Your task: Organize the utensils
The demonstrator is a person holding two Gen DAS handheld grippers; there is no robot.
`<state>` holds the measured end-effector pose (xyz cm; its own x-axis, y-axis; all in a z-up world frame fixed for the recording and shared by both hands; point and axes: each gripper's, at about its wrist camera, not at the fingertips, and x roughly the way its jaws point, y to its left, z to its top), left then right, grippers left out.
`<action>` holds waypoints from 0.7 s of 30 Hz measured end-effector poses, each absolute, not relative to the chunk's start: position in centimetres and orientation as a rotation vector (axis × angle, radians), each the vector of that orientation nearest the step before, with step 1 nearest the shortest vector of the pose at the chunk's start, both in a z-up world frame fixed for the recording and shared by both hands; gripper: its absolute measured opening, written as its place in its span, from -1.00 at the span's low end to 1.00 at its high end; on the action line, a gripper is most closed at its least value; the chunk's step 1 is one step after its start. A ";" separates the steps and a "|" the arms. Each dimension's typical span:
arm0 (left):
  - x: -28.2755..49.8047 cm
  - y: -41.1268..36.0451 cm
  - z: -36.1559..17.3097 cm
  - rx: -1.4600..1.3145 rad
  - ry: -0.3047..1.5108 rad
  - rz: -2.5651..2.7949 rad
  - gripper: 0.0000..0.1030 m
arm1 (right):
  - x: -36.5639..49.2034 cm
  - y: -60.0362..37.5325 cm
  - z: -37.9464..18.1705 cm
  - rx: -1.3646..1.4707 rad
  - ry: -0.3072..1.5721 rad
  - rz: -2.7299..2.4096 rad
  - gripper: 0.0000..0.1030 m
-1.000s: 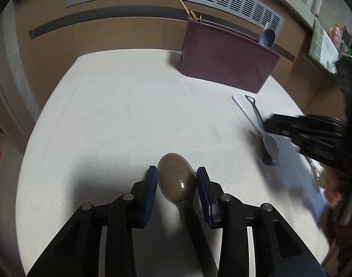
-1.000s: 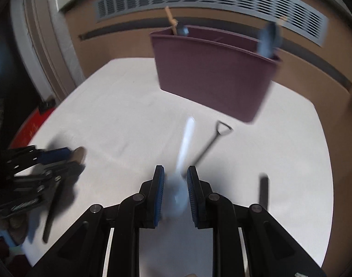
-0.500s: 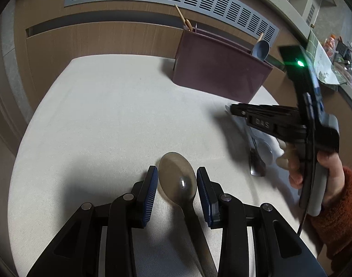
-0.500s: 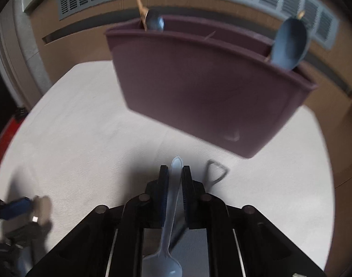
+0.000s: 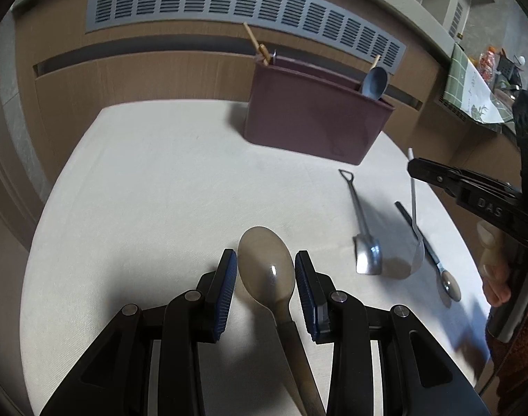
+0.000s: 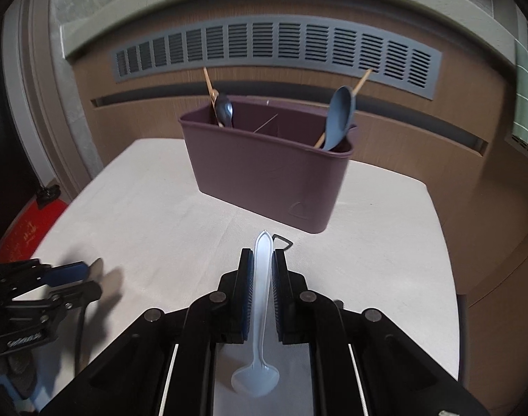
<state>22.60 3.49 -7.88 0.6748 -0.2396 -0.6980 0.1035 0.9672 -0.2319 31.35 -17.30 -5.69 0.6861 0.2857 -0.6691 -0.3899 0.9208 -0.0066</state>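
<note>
Right tongs (image 6: pixel 262 270) are gripping the white spoon (image 6: pixel 260 298) by its handle, carrying it; next it's needing to be dropped in the holder (image 6: pixel 267 170). Left tongs (image 5: pixel 265 274) are sitting released around the brown spoon (image 5: pixel 267 270).

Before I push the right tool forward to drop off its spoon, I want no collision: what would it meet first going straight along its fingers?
Probably the front wall of the maroon plastic utensil caddy, hit by the white plastic spoon's handle tip protruding beyond the right tool. Depth is uncertain.
</note>
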 end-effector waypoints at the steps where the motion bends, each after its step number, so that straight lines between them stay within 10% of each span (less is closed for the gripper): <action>1: 22.6 3.4 -7.7 -0.179 0.802 -0.197 -0.31 | 31.0 -17.9 -5.3 -0.138 0.713 0.379 -0.82; 21: 23.4 2.0 -7.5 -0.159 0.809 -0.218 -0.31 | 32.3 -18.4 -8.5 -0.189 0.888 0.509 -0.86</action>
<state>23.42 2.02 -7.49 0.6696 -0.2532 -0.6983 0.1318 0.9657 -0.2238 32.32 -18.43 -8.47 0.5221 0.3449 -0.7800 -0.4984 0.8656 0.0492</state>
